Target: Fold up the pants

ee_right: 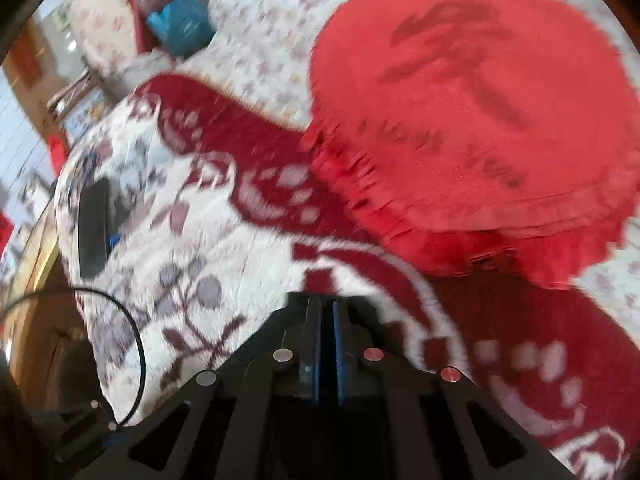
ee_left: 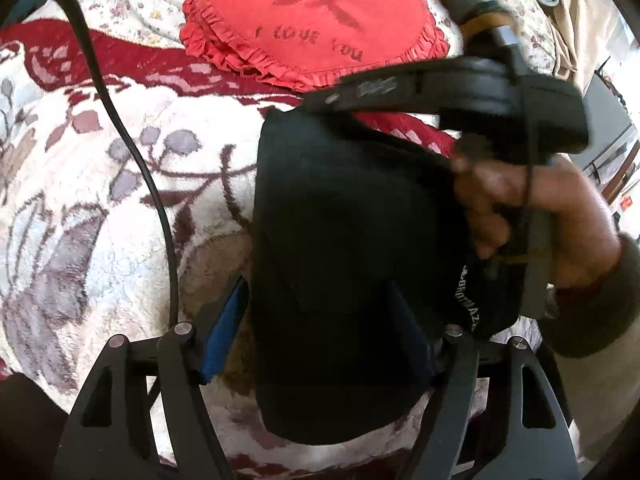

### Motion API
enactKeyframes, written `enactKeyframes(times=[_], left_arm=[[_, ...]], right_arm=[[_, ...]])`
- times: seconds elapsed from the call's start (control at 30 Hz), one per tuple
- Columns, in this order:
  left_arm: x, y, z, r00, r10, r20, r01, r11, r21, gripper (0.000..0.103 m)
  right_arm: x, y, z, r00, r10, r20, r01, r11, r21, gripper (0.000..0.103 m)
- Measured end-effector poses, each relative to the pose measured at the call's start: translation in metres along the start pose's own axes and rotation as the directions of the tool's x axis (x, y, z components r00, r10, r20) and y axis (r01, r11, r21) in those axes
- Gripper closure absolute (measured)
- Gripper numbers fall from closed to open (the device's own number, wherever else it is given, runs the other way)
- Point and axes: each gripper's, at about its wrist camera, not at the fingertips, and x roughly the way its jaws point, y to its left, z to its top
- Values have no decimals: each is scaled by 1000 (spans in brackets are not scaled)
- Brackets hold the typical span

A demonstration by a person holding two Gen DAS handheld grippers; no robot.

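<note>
The black pants [ee_left: 352, 264] lie folded into a compact block on the white and red floral blanket [ee_left: 100, 216]. In the left wrist view my left gripper [ee_left: 320, 320] is open, its blue-padded fingers [ee_left: 224, 332] on either side of the near end of the block. The other gripper's body [ee_left: 480, 96] and the hand holding it hover over the block's far right corner. In the right wrist view my right gripper [ee_right: 327, 344] is shut with nothing between its pads, over the blanket [ee_right: 224, 248]. The pants do not show there.
A round red frilled cushion [ee_left: 316, 20] lies at the back of the blanket and fills the upper right of the right wrist view [ee_right: 480, 120]. A black cable [ee_left: 132, 148] runs across the blanket on the left. A dark object [ee_right: 94, 228] lies on the blanket's far left.
</note>
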Motion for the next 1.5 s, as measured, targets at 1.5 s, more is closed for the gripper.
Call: enactKeyframes(times=[1.5], left_arm=[[-8,-11,15,991,128,31,-129,991,31,30]], right_arm=[[-121,-13,-146,996,27,87,-42,985,170,65]])
